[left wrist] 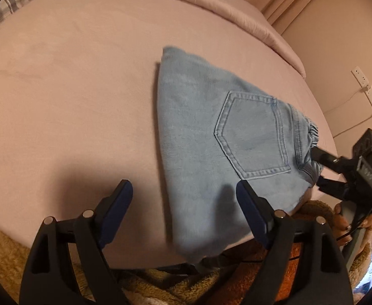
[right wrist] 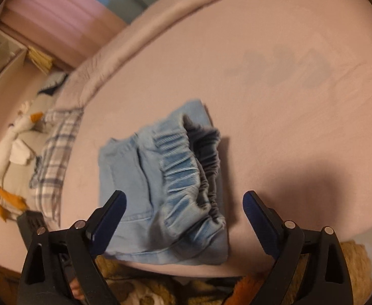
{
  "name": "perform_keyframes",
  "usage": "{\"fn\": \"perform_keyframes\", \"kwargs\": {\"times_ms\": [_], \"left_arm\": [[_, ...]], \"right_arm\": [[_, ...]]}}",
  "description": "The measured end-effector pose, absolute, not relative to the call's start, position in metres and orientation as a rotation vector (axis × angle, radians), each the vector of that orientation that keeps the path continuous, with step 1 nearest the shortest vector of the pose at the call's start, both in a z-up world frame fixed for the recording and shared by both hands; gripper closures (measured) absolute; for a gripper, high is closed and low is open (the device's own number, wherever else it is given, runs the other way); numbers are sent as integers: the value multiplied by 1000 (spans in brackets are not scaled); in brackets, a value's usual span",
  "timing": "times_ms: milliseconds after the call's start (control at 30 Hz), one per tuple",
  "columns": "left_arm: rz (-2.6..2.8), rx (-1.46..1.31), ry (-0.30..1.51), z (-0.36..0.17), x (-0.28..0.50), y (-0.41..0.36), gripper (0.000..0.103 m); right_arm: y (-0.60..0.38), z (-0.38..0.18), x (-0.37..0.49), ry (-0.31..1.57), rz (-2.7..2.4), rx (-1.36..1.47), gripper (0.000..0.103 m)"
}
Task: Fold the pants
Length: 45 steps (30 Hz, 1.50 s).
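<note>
While the pants (left wrist: pixel 221 137) lie folded on the bed (left wrist: pixel 71 89), the left gripper (left wrist: pixel 184 218) and right gripper (right wrist: pixel 183 218) both stand apart and hold nothing; the denim is just ahead of the fingertips. I think a careless finger catching the waistband (right wrist: pixel 186 172) while pulling away could drag the top layer open.

Both the left tool (left wrist: pixel 184 198) and the right tool (right wrist: pixel 184 211) point downward, jaws wide apart, gripping nothing.
</note>
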State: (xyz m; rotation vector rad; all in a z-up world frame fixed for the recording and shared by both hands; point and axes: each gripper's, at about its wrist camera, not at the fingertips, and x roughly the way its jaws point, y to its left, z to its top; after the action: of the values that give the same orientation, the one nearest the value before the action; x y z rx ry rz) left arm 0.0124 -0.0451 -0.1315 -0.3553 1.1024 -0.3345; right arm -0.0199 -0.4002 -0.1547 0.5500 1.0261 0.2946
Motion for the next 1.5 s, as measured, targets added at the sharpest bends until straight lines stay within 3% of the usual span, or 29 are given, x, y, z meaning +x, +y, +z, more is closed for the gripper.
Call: {"fn": "perform_keyframes", "kwargs": {"times_ms": [167, 233, 267, 300, 500, 633, 1067, 1500], "left_arm": [[-379, -368, 1102, -138, 27, -51, 25], [-387, -390, 1099, -140, 35, -52, 34], [-387, -398, 1096, -141, 37, -52, 39], [-397, -411, 1097, -141, 39, -52, 49], [-414, -470, 1097, -137, 43, -58, 70], [-432, -421, 1042, -116, 36, -62, 86], [-349, -360, 814, -46, 67, -43, 82], [-225, -337, 921, -99, 131, -36, 82]], "right_arm": [[-386, -177, -3, 1114, 347, 568, 10], [-385, -177, -1, 1109, 348, 571, 10], [-382, -176, 1, 1107, 359, 561, 14], [-380, -176, 3, 1106, 366, 554, 21], [-379, -175, 4, 1091, 392, 548, 56], [-373, -157, -7, 1024, 363, 501, 61], [-329, -57, 27, 821, 368, 302, 62], [-306, -111, 97, 901, 346, 272, 62]]}}
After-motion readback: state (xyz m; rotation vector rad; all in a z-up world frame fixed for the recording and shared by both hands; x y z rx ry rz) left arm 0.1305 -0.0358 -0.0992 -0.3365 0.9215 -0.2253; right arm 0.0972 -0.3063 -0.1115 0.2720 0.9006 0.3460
